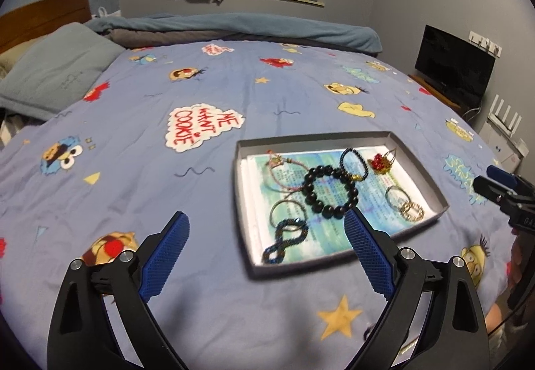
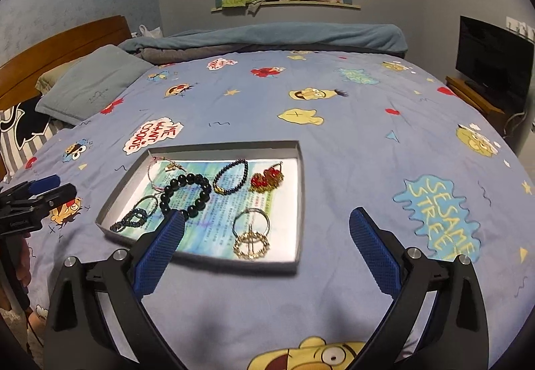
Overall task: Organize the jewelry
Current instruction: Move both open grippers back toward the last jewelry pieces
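Observation:
A shallow grey tray [image 1: 337,134] [image 2: 302,189] lies on the bed, lined with a printed sheet. In it lie a black bead bracelet [image 1: 331,191] [image 2: 185,191], a thin dark bracelet [image 1: 354,164] [image 2: 230,176], a red and gold piece [image 1: 381,162] [image 2: 267,181], a gold ring-shaped piece [image 1: 411,211] [image 2: 250,244], a pink cord bracelet [image 1: 281,172] [image 2: 160,169] and a blue beaded loop [image 1: 284,239] [image 2: 130,219]. My left gripper [image 1: 267,219] is open and empty, just before the tray's near left corner. My right gripper [image 2: 267,219] is open and empty, over the tray's near right edge.
The bed has a blue cartoon-print cover [image 1: 234,86] [image 2: 351,136]. A grey pillow [image 1: 53,69] [image 2: 90,86] and wooden headboard [image 2: 63,42] are at the left, a folded blanket [image 1: 234,29] at the far side. A TV [image 1: 454,66] [image 2: 495,59] stands right.

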The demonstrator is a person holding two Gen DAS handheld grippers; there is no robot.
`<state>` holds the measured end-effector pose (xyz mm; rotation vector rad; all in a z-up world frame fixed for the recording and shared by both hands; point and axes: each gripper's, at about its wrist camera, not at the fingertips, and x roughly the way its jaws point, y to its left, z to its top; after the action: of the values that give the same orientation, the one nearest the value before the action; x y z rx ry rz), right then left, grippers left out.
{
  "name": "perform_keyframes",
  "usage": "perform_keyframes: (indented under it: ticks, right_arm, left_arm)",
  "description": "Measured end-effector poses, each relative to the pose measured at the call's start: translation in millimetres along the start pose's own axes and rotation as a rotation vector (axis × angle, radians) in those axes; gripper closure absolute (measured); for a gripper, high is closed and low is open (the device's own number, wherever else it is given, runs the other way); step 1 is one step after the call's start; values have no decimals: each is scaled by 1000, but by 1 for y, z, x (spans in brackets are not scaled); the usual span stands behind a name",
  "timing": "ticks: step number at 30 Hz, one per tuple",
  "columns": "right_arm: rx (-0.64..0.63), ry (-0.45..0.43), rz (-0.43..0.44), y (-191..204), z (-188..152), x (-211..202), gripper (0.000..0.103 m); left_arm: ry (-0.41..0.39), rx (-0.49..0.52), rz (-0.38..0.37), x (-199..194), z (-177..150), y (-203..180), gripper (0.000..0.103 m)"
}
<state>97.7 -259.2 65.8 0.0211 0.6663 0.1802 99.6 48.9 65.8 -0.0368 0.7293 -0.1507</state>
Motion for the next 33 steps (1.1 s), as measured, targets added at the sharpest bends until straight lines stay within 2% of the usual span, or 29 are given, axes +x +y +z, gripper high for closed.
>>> perform_keyframes:
  ticks: [6, 13, 21, 29, 33]
  right_arm:
    - [-4, 4, -31, -5, -17, -10, 6]
    - [24, 49, -13, -9, -36, -13, 6]
    - [-10, 73, -26, -4, -61, -9, 6]
    - [-29, 143, 55, 3, -94, 1, 6]
    - [-78, 150, 91, 12, -106, -1, 6]
  left_arm:
    - [6, 3, 12, -10, -17, 6, 9]
    - [17, 16, 10, -17, -35, 4, 9]
    - [35, 56, 6, -19, -58, -9, 9]
    - [89, 65, -34, -7, -83, -23, 9]
    - [100, 76, -86, -4, -97, -40, 9]
